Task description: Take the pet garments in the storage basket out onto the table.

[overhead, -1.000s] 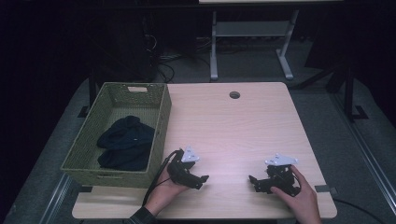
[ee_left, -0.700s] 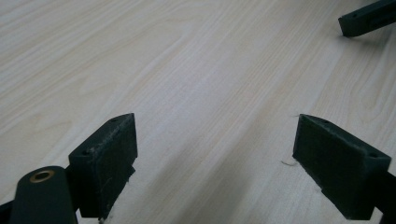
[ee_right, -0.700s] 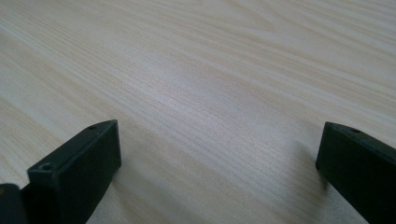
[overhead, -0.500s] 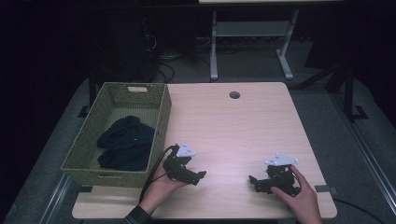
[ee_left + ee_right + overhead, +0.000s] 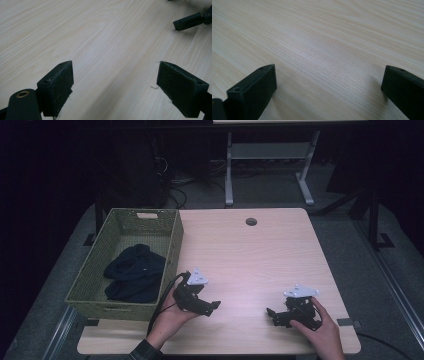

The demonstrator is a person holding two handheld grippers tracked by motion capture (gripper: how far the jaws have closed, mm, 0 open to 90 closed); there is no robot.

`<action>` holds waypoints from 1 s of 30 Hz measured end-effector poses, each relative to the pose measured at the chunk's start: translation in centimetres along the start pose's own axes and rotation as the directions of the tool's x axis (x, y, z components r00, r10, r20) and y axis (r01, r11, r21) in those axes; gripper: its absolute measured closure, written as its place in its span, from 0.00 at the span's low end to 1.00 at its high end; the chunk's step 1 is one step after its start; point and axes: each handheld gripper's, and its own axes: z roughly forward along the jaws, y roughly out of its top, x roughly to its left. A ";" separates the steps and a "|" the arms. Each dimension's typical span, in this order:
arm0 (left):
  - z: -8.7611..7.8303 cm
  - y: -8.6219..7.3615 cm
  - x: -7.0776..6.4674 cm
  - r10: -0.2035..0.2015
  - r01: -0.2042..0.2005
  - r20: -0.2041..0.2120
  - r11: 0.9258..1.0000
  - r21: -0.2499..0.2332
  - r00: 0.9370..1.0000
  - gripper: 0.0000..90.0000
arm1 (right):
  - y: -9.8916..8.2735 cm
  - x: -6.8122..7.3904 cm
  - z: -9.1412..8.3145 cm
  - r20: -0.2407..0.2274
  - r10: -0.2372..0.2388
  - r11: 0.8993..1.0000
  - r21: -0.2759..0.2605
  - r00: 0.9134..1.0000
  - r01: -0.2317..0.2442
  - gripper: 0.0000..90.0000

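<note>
While both claws sit spread and empty on the table, the dark cloth lies in the basket just left of and beyond the left gripper, well apart from the right gripper, so the left hand is nearer.

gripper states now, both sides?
Left gripper: open, nothing between its jaws, just above the table.
Right gripper: open, nothing between its jaws, low over the same table.
</note>
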 end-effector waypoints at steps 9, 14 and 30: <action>-0.5 0.7 0.2 0.008 -0.008 0.003 1.000 0.007 1.000 0.15 | 0.0 0.0 0.0 -0.002 -0.001 1.000 0.000 1.000 0.001 0.00; -0.9 1.2 0.4 0.007 -0.007 0.006 1.000 0.001 1.000 0.15 | 0.0 0.0 0.0 -0.002 -0.002 1.000 0.000 1.000 0.002 0.00; -2.2 3.0 1.1 0.027 -0.027 0.023 1.000 -0.015 0.999 0.15 | 0.0 0.0 0.0 -0.003 -0.002 1.000 0.000 1.000 0.002 0.00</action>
